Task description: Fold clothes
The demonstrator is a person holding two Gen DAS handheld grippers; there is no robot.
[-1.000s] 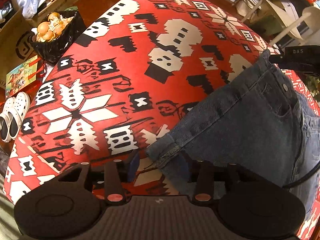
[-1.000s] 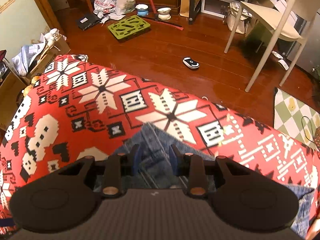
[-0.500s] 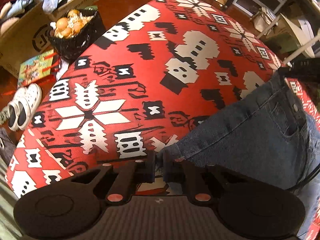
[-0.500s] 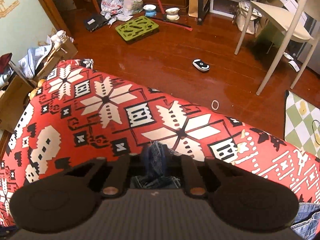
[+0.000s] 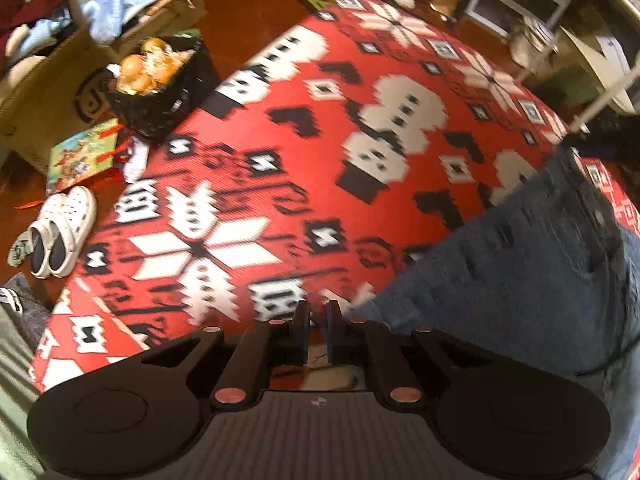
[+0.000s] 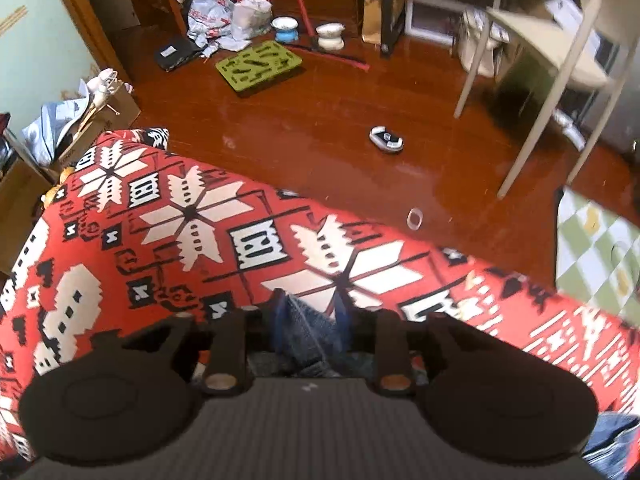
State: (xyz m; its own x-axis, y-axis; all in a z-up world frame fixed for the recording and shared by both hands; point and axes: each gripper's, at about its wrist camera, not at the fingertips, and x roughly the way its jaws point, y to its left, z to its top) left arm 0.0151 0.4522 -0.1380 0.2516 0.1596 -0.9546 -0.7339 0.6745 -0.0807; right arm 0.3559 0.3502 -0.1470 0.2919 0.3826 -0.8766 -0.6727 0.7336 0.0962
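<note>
Item: one pair of blue denim jeans (image 5: 520, 272), lying on a surface spread with a red cloth (image 5: 280, 140) patterned in black and white, the kind of surface not told from the pictures. In the left wrist view the denim fills the right side of the cloth, its near corner reaching to just beside the left gripper (image 5: 317, 326). Left gripper: fingers (image 5: 301, 330) drawn almost together, a thin slit between them; the denim corner sits at the right finger, but whether any fabric is pinched in the slit cannot be told, the view being blurred. Right gripper (image 6: 313, 320): its jaws have just been opening and stand partly apart, with a bunched fold of the jeans (image 6: 308, 332) rising between the fingers (image 6: 280, 320); the cloth fills much of the gap, and whether the pads still press it cannot be told. More denim shows at the lower right corner of the right wrist view. Surroundings, floor level: dark basket of orange fruit (image 5: 152, 76), cardboard boxes (image 5: 48, 92) holding clothes, white shoes (image 5: 60, 232), a picture book (image 5: 84, 154); also a green tray (image 6: 258, 65), two small bowls (image 6: 330, 36), a white chair (image 6: 560, 60), a chequered mat (image 6: 596, 248), all on a reddish wooden floor (image 6: 340, 140).
</note>
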